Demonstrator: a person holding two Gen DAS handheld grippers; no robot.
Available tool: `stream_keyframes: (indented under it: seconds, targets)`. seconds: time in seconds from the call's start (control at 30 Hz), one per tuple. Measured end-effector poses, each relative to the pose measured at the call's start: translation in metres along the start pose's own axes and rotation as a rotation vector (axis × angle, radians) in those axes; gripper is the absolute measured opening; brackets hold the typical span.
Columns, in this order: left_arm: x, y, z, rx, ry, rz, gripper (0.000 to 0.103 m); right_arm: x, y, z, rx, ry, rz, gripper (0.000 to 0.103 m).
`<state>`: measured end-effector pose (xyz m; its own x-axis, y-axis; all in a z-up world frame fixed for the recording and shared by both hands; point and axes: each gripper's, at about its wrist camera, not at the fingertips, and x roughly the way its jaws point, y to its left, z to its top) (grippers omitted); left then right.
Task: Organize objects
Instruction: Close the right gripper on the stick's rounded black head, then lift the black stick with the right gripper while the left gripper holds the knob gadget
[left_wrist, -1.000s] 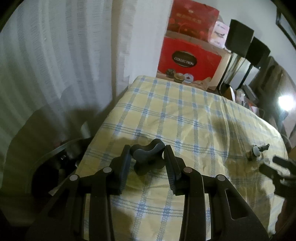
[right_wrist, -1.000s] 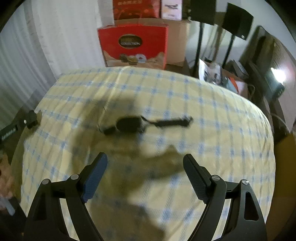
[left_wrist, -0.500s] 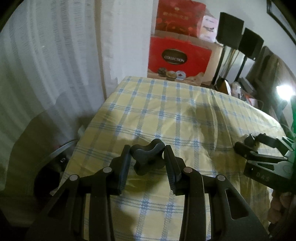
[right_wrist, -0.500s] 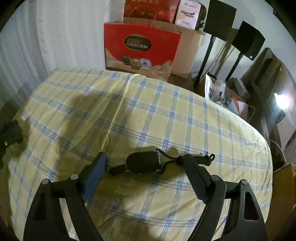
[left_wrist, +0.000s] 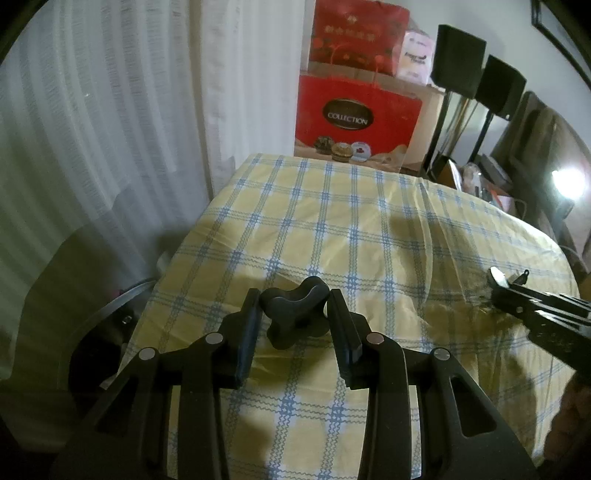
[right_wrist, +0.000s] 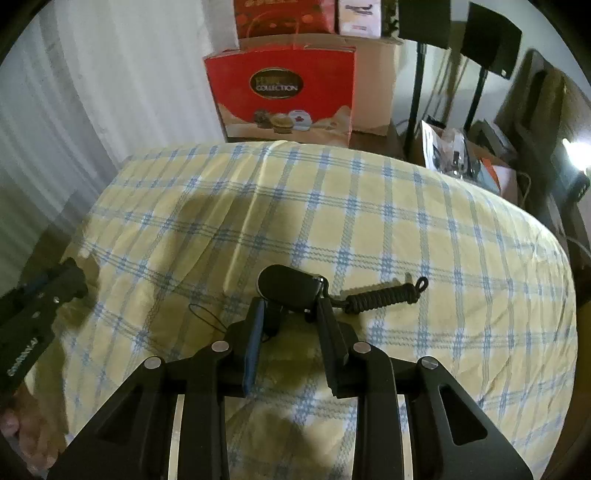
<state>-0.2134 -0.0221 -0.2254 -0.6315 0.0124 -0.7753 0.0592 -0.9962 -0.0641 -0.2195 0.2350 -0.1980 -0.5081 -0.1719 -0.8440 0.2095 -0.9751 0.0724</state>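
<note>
The fob (right_wrist: 290, 288), a small dark oval with a coiled cord (right_wrist: 384, 297) trailing to its right and a thin loop (right_wrist: 207, 317) to its left, lies on the checked cloth (right_wrist: 369, 221) right between the fingers of the right gripper (right_wrist: 290, 314), whose jaws are closing on it; the pads look to be at its sides, though I cannot tell how firmly they press. It is likely light and hard-shelled, smooth enough to slip, so the body is the place to take it; the cord is limp, would dangle when lifted and may snag. In the left wrist view the left gripper (left_wrist: 293, 314) is clamped on a black lobed knob (left_wrist: 293, 314), held just above the cloth, a stiff, chunky piece that sits well between flat pads. Farther off, past the cloth's far edge, stands a red bag (right_wrist: 280, 99) marked COLLECTION, with a curtain (left_wrist: 92, 129) to the left.
</note>
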Motion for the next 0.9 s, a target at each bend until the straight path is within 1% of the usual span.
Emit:
stream_keyframes:
  seconds: [0.23,0.27,0.3,0.33,0.4,0.47,0.63,0.9]
  targets:
    - [-0.001,-0.001,-0.001,-0.005,-0.008,-0.003,0.033,-0.030,-0.009,-0.002,0.058,-0.052,0.076,0.028]
    - [-0.002,-0.002,-0.001,-0.006,-0.009,-0.005,0.033,-0.035,-0.009,-0.002,0.058,-0.064,0.075,0.028]
    - [-0.003,-0.002,-0.001,-0.005,-0.009,-0.007,0.033,-0.039,-0.008,-0.001,0.051,-0.076,0.056,0.028]
    - [-0.004,-0.003,-0.001,-0.005,-0.012,-0.008,0.033,-0.043,-0.006,-0.001,0.035,-0.093,0.018,0.028]
    - [-0.009,-0.002,0.000,-0.004,-0.020,-0.009,0.033,-0.047,-0.004,0.000,0.022,-0.107,-0.002,0.028]
    - [-0.016,-0.003,0.001,-0.004,-0.037,-0.009,0.033,-0.050,-0.004,0.001,0.027,-0.113,0.016,0.028]
    - [-0.032,-0.004,0.005,0.006,-0.071,-0.006,0.033,-0.065,-0.003,-0.001,0.028,-0.142,0.027,0.028]
    - [-0.057,0.002,0.011,-0.012,-0.115,0.007,0.033,-0.101,0.002,-0.007,0.023,-0.215,0.012,0.028]
